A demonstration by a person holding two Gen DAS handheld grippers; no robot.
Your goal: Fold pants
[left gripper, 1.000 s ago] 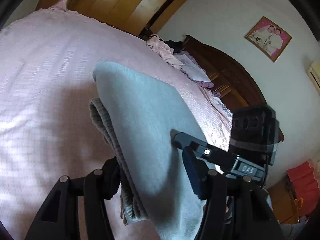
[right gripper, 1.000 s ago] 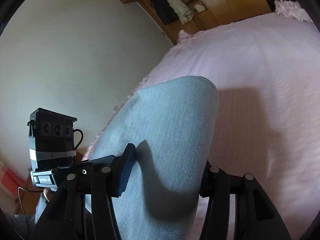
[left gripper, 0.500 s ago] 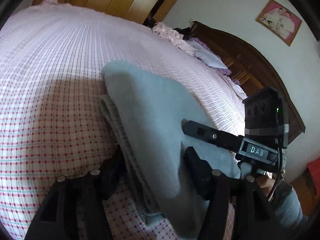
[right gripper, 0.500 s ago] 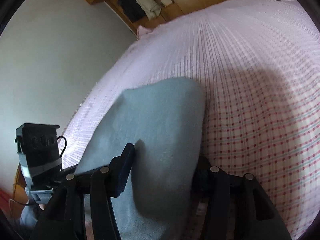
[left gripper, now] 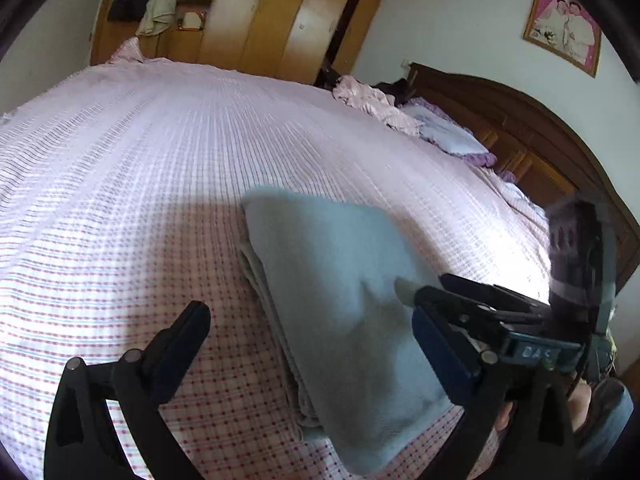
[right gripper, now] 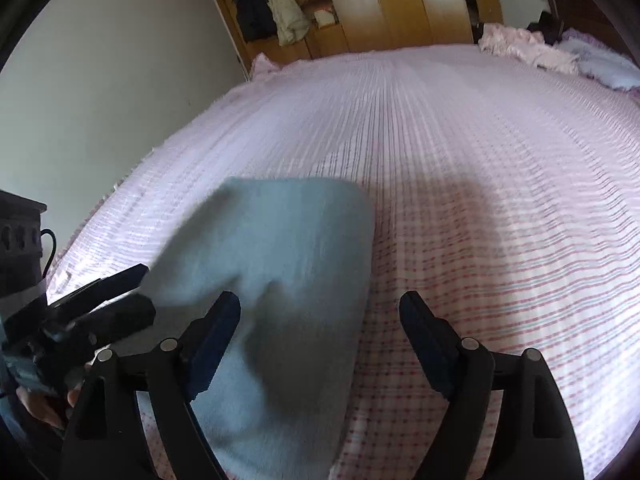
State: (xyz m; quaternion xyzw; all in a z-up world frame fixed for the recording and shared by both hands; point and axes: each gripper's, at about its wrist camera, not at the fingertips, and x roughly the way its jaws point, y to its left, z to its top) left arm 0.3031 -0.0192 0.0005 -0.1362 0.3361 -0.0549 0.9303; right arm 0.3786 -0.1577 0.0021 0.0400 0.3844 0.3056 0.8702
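Pants (left gripper: 344,292) lie folded in layers on the bed (left gripper: 120,168). Both grippers, left (left gripper: 310,344) and right (right gripper: 320,320), fingers spread, gripping nothing. Folding looks finished; next, probably back away without snagging cloth.

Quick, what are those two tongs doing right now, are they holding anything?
Left tongs: open, holding nothing; the folded pants lie on the bed between the fingers.
Right tongs: open, holding nothing.
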